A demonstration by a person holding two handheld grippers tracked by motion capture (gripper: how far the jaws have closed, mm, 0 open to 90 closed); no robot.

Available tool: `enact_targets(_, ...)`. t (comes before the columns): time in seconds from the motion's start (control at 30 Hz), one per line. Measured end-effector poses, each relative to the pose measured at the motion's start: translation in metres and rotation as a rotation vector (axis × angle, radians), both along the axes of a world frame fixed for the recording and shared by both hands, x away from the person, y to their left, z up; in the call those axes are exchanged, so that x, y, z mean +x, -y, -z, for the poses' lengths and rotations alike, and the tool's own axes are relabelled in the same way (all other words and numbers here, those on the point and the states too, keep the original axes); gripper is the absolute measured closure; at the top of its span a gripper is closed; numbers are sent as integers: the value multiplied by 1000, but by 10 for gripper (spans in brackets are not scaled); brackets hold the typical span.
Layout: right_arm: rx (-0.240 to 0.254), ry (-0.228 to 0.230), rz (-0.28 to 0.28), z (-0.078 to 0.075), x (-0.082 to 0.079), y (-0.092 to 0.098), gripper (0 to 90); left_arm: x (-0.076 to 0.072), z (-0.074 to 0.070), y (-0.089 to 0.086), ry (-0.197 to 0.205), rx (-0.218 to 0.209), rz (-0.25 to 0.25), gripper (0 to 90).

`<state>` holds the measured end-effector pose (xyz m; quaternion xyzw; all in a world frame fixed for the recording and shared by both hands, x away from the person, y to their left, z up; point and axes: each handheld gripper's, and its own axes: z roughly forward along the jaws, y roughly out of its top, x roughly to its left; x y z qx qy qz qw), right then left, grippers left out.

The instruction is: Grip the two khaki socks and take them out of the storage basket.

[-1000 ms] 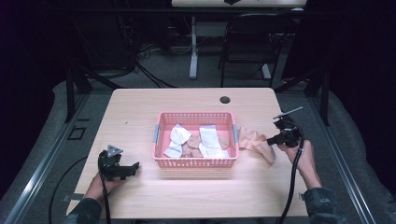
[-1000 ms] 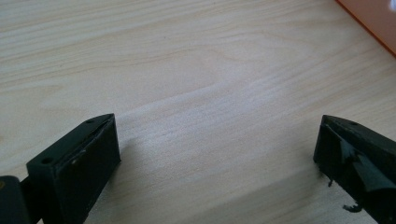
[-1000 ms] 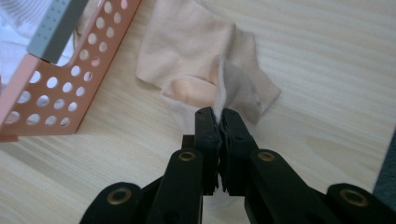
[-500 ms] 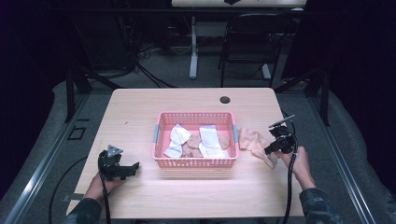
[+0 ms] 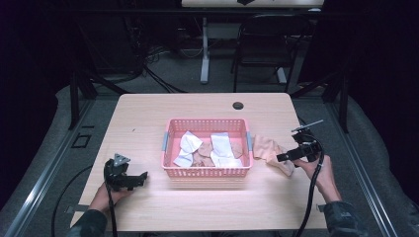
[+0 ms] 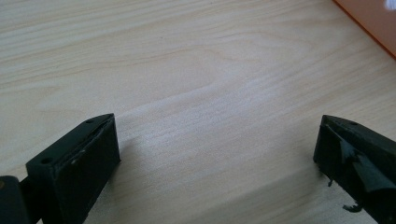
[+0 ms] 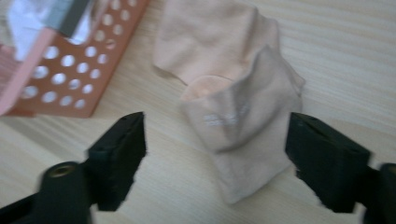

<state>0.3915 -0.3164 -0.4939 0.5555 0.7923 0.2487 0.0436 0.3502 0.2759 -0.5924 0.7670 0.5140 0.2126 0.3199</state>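
Observation:
A pink perforated basket (image 5: 207,172) stands mid-table, holding white and beige folded cloths (image 5: 219,145). A beige sock (image 5: 269,149) lies crumpled on the table just right of the basket. My right gripper (image 5: 282,158) hovers at the sock's right end, open; in the right gripper view the sock (image 7: 238,107) lies between the spread jaws, with the basket's corner (image 7: 60,79) at upper left. My left gripper (image 5: 141,177) rests open near the front left of the table, over bare wood (image 6: 210,116), with the basket's edge (image 6: 369,23) at upper right.
A small black round grommet (image 5: 238,105) sits near the table's far edge. Behind the table stand a chair (image 5: 262,49) and cables on the floor. Bare wood surrounds the basket on the left and front.
My right gripper has dropped lower and moved toward the front, coming down over the sock's right end. The left gripper has stayed put.

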Motion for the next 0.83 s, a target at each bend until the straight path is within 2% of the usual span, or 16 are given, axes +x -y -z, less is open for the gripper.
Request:
enact_targets(0.07,8,8,1,-2,-2,-1,158,0,0,0,0,0,0,2)
enact_targets(0.1,11,22,-8,-6,-9,-2,139,0,0,0,0,0,0,2)
enact_targets(0.23,26,19,-25,-8,-17,-4,79,0,0,0,1,0,2,3)
enact_targets(0.33,10,3,-59,-6,-31,-11,37,0,0,0,5,-1,4,2)
enact_targets(0.5,11,-10,-82,-1,-43,-15,25,0,0,0,5,-1,7,2)
enact_targets(0.6,-5,-27,-99,4,-53,-17,20,0,0,1,3,-1,14,2)
enact_targets(0.83,-16,-41,-109,11,-56,-18,28,0,0,1,6,1,23,2)
